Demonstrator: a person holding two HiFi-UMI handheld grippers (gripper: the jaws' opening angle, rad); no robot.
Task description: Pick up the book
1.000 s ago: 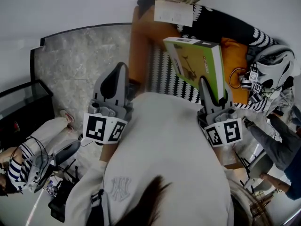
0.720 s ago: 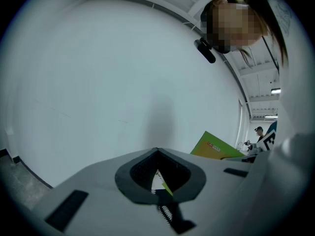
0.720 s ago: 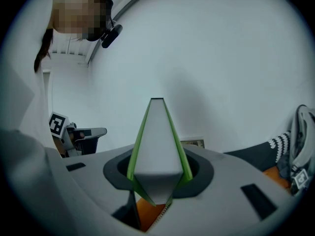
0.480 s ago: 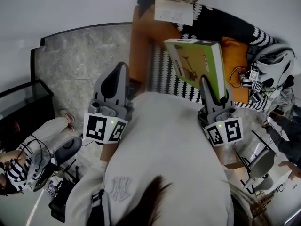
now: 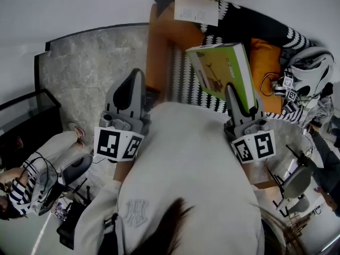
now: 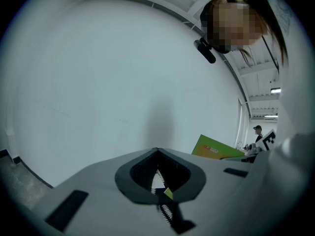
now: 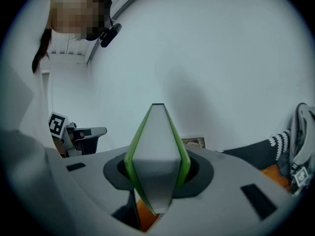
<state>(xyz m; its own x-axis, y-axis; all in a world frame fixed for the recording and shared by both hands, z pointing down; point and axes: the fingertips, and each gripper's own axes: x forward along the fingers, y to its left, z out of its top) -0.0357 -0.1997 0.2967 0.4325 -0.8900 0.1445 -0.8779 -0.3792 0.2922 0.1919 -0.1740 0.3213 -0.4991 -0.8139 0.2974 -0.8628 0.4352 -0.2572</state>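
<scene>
Left gripper [image 5: 136, 77] pressed together, empty; right gripper [image 5: 231, 93] pinching the green book [image 5: 222, 68].
Left jaws meet at the tips with nothing between them, beside the grey marbled floor [image 5: 85, 68]; striped throw [image 5: 183, 78] lies on the orange sofa [image 5: 159, 41] between the two grippers; book is raised over that throw, tilted, its near edge clamped in the right jaws, page edge facing that gripper's camera; open booklet [image 5: 196, 7] sits farther back by the wall.

Ahead, book [image 5: 226, 73] and sofa [image 5: 159, 52] block; leftward floor [image 5: 85, 68] open.
</scene>
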